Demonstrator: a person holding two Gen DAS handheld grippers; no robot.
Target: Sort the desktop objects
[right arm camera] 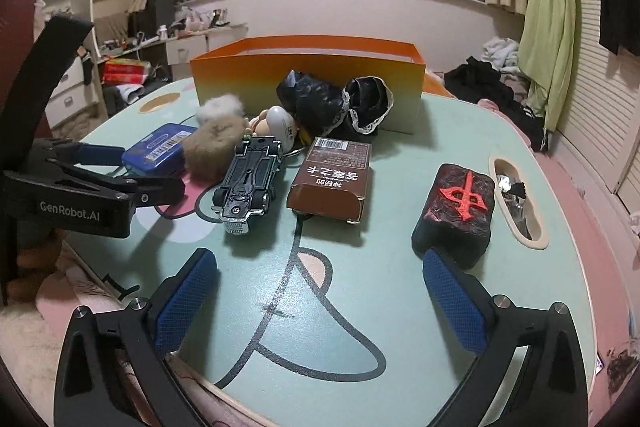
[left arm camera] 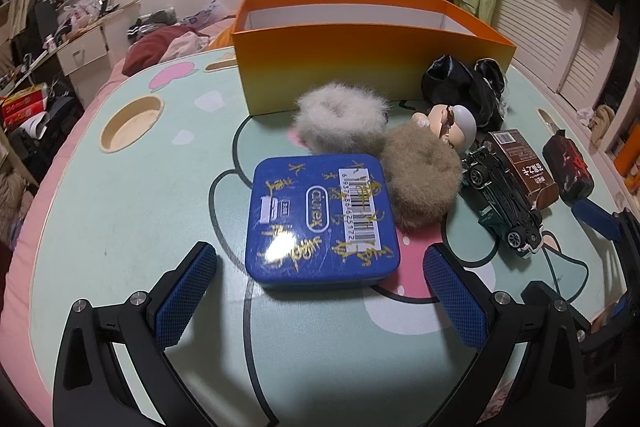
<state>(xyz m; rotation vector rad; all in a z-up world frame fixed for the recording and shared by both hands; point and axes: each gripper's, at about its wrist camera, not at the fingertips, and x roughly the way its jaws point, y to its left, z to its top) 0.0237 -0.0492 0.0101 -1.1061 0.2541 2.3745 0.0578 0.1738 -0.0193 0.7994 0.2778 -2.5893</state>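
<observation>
A blue tin (left arm camera: pixel 322 221) lies flat on the table just ahead of my open, empty left gripper (left arm camera: pixel 320 291); it also shows in the right wrist view (right arm camera: pixel 154 151). Behind it lie a white fluffy scrunchie (left arm camera: pixel 342 119), a tan one (left arm camera: pixel 420 179), a small figurine (left arm camera: pixel 448 121), black lace cloth (left arm camera: pixel 464 87), an upturned toy car (right arm camera: pixel 248 183), a brown box (right arm camera: pixel 334 183) and a dark block with a red sign (right arm camera: pixel 456 211). An orange box (left arm camera: pixel 360 67) stands open at the back. My right gripper (right arm camera: pixel 320 291) is open and empty, its right finger close to the dark block.
The round table (right arm camera: pixel 360 307) has cup-hole cutouts at the left (left arm camera: pixel 132 125) and at the right (right arm camera: pixel 518 195). The left gripper body (right arm camera: pixel 80 195) reaches in from the left in the right wrist view. A bed with clothes lies behind the table.
</observation>
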